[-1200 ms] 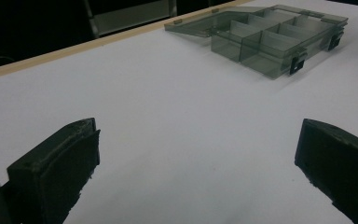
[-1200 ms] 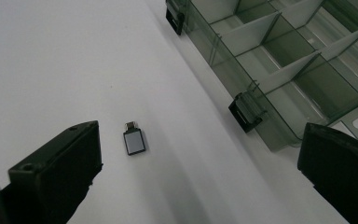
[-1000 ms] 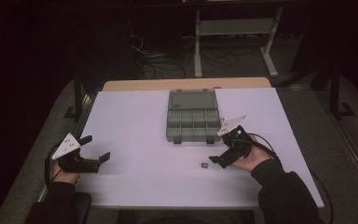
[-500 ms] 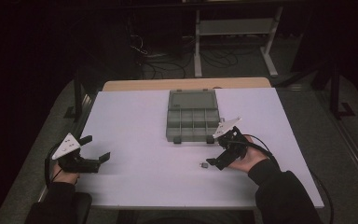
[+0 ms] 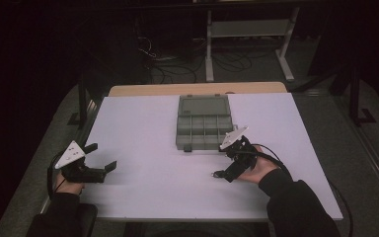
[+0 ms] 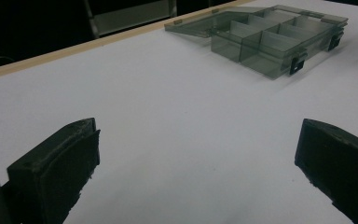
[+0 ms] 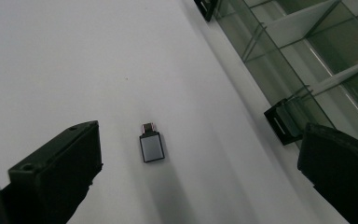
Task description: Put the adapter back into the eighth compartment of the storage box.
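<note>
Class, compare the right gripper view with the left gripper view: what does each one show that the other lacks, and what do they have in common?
The right gripper view alone shows a small grey adapter lying on the table between its open jaws, close to the organizer box's black latch. The left gripper view alone shows the box's open lid, the table's wooden far edge, and bare surface between its jaws. Both share the white table top, the clear compartment box and a pair of wide-open black jaws.

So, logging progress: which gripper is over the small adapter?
The right gripper: the adapter lies between its open jaws. The left gripper has bare table before it.
</note>
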Motion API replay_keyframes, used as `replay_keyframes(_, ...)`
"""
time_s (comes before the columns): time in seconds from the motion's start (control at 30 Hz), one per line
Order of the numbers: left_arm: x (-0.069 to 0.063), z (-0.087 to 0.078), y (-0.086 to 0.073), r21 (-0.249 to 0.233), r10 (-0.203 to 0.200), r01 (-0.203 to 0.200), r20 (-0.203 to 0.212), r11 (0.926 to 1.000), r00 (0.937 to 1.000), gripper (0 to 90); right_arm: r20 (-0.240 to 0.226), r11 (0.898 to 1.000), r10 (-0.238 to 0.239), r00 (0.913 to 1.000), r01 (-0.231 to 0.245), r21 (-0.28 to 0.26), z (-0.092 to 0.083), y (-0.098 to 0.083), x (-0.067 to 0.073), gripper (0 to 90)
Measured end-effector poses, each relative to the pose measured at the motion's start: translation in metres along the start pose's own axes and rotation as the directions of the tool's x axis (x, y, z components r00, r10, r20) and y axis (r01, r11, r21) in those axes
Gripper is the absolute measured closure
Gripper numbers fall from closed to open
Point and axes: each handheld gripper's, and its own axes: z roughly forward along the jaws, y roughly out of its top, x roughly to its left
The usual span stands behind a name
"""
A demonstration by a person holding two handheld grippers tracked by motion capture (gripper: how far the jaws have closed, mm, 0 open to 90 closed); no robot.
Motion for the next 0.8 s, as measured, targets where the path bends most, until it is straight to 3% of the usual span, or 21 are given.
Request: replay_keyframes(0.8, 0.0, 0.0, 0.0, 0.001, 0.003, -0.003, 0.002, 1.0, 1.0, 0.0, -0.045, 0.998, -0.032, 0.9985, 0.034, 0.046, 0.017, 0.003, 0.006, 0.0)
